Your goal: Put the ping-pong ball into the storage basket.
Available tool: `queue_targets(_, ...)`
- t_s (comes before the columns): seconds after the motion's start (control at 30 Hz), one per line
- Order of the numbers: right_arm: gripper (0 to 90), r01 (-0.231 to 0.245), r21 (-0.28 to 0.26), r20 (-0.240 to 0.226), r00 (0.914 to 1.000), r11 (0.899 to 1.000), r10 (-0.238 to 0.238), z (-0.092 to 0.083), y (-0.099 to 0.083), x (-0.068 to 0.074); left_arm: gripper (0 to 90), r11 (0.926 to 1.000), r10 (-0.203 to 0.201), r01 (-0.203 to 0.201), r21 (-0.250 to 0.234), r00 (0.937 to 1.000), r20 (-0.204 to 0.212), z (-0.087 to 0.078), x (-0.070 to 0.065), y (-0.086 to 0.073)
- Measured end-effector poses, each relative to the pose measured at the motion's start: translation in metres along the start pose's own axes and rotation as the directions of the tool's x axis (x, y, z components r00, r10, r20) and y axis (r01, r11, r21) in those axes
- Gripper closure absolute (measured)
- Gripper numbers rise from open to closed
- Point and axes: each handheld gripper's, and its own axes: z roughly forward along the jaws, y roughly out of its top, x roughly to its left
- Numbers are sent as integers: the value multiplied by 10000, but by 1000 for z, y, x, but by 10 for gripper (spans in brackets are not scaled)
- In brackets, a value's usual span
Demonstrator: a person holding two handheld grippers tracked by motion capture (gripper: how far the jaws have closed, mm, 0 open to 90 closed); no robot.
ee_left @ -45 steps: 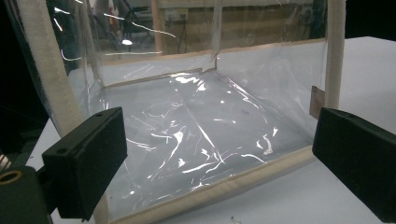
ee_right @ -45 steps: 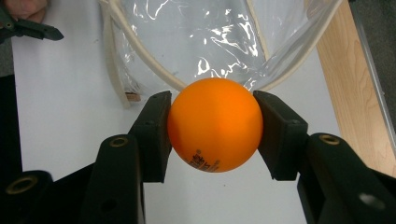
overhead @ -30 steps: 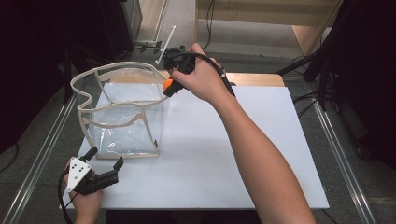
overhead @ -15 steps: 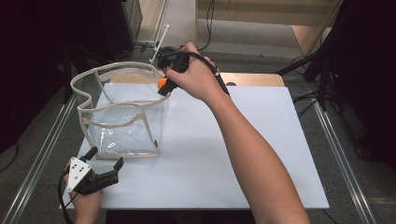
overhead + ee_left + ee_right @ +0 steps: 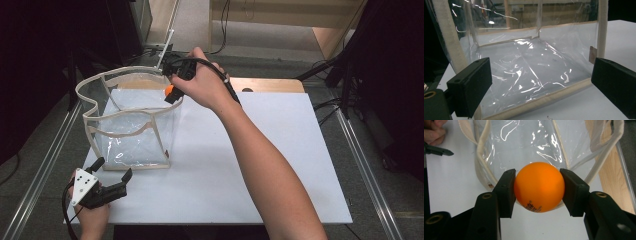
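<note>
Tongs in the right hand (image 5: 172, 86) pinch an orange ball (image 5: 539, 190) between both black jaws, which have just eased apart a little yet both touch it, above the rim at the right far corner of a clear plastic bag (image 5: 131, 125) with cream trim. The bag stands open on the white bench (image 5: 260, 165), toward its left far part. Near the bench's left near corner, the left tongs (image 5: 114, 170) rest with jaws wide apart, nothing between them, pointing at the bag's near wall.
</note>
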Motion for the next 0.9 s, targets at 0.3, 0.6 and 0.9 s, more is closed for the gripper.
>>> queue_targets(0.3,185,-554,-134,243,9981,9984,557,-1,-11,-3,38,10000,40,-40,-5,10000,12,0,0,0)
queue_targets(0.6,84,-821,-217,75,9966,9964,823,-1,-29,-3,38,9999,121,-121,56,9999,-19,1,-1,0)
queue_targets(0.9,0,-897,-118,185,9958,9959,899,-1,-45,1,38,9999,99,-99,53,9999,-16,1,-1,0)
